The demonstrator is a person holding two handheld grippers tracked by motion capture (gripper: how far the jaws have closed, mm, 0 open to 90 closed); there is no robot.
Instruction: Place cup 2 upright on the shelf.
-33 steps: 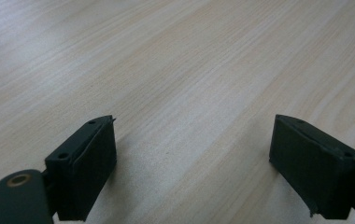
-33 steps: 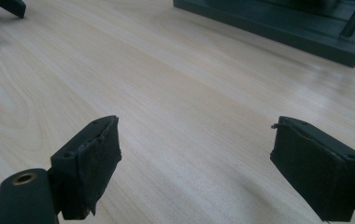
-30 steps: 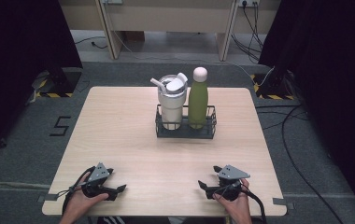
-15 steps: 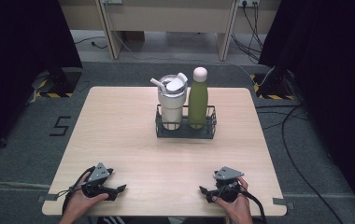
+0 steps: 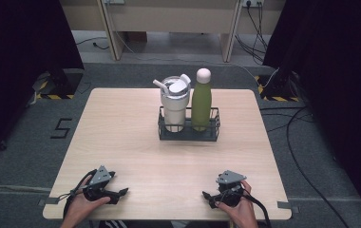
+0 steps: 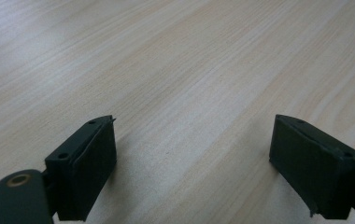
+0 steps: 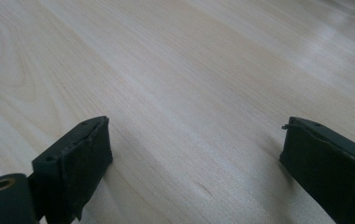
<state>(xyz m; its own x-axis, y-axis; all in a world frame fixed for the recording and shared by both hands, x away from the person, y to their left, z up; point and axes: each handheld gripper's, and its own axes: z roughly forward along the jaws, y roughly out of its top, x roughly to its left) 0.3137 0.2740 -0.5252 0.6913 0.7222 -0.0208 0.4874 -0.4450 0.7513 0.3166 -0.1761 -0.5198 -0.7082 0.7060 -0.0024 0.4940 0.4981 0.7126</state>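
nothing on the table shifted; my right gripper (image 5: pixel 210 197) had just been opening its jaws on nothing and stood wide, like my left gripper (image 5: pixel 121 192). white tumbler (image 5: pixel 175 105) and green bottle (image 5: pixel 200 100) sat untouched in the far wire caddy (image 5: pixel 188 134), everything left to do.

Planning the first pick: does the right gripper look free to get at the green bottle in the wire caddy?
Probably yes. The right gripper is open and empty, bare table lies ahead, and the green bottle stands on the caddy's right, beside the white tumbler.
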